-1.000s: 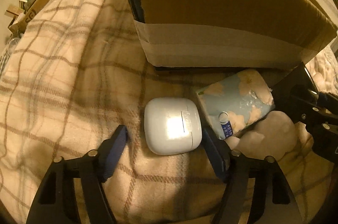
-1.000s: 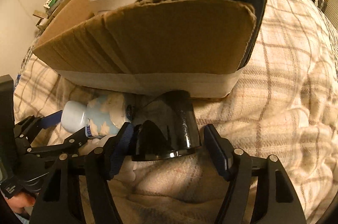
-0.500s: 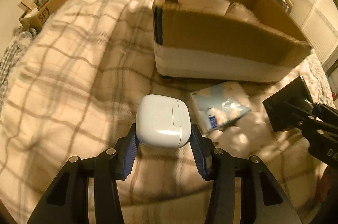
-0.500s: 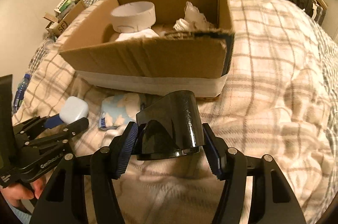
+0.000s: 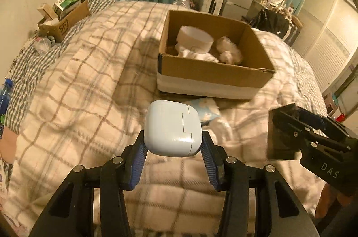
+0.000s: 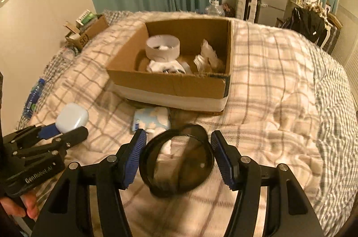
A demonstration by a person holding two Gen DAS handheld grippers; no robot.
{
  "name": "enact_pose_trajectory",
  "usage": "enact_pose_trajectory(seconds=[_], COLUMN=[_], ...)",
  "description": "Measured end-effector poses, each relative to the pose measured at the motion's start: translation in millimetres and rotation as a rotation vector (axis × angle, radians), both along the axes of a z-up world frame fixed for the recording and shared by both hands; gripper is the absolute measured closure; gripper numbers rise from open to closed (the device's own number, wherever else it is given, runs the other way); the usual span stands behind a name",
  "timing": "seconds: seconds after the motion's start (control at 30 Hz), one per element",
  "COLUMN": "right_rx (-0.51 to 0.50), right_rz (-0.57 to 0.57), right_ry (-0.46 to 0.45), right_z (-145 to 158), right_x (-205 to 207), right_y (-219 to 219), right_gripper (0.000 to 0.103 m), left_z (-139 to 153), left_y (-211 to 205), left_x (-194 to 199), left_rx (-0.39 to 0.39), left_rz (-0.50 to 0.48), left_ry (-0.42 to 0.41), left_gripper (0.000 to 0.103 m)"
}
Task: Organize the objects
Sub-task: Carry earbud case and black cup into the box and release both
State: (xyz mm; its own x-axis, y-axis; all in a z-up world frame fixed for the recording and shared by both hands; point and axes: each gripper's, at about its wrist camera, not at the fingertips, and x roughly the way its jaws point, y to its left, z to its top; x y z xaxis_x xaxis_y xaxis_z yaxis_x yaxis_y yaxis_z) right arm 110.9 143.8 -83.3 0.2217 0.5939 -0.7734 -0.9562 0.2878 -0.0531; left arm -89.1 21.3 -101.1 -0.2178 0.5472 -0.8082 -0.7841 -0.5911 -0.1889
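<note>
My left gripper (image 5: 173, 153) is shut on a pale blue rounded case (image 5: 172, 133) and holds it above the plaid blanket, in front of the open cardboard box (image 5: 212, 75). The case also shows in the right wrist view (image 6: 71, 117). My right gripper (image 6: 177, 158) holds a dark translucent cup (image 6: 176, 161) between its blue pads, its mouth toward the camera. In the left wrist view the right gripper (image 5: 313, 138) is at the right. A light blue tissue pack (image 6: 152, 119) lies on the blanket just in front of the box (image 6: 170, 84).
The box holds a white round tub (image 5: 194, 39) and white crumpled items (image 5: 228, 51). A smaller cardboard box (image 5: 64, 17) of clutter sits at the bed's far left. A blue water bottle (image 6: 33, 96) lies at the left edge. Furniture stands beyond the bed.
Both grippers closed on their objects and rose well above the blanket, pulling back from the box. The tissue pack stayed on the blanket.
</note>
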Motion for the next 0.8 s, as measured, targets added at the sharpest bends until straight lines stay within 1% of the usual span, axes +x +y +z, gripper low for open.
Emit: enact_pose_trajectory(seconds=[0.2, 0.33, 0.43, 0.6, 0.8], right_rx=[0.040, 0.074, 0.096, 0.133, 0.162], right_rz=[0.020, 0.028, 0.030, 0.030, 0.036], right_ry=[-0.039, -0.066, -0.083, -0.121, -0.148], right_z=[27, 46, 59, 82, 104], right_x=[-19, -28, -30, -24, -8], right_y=[-15, -22, -24, -14, 11], right_gripper=[0.044, 0.044, 0.044, 0.044, 0.044], left_z=[29, 48, 59, 77, 89], left_y=[-7, -6, -1, 17, 46], left_x=[20, 25, 23, 16, -1], left_rx=[0.032, 0.046, 0.060, 0.070, 0.084], left_rz=[-0.031, -0.050, -0.063, -0.094, -0.107], left_ry=[0.028, 0.065, 0.068, 0.099, 0.108], left_gripper=[0.055, 0.055, 0.055, 0.055, 0.055])
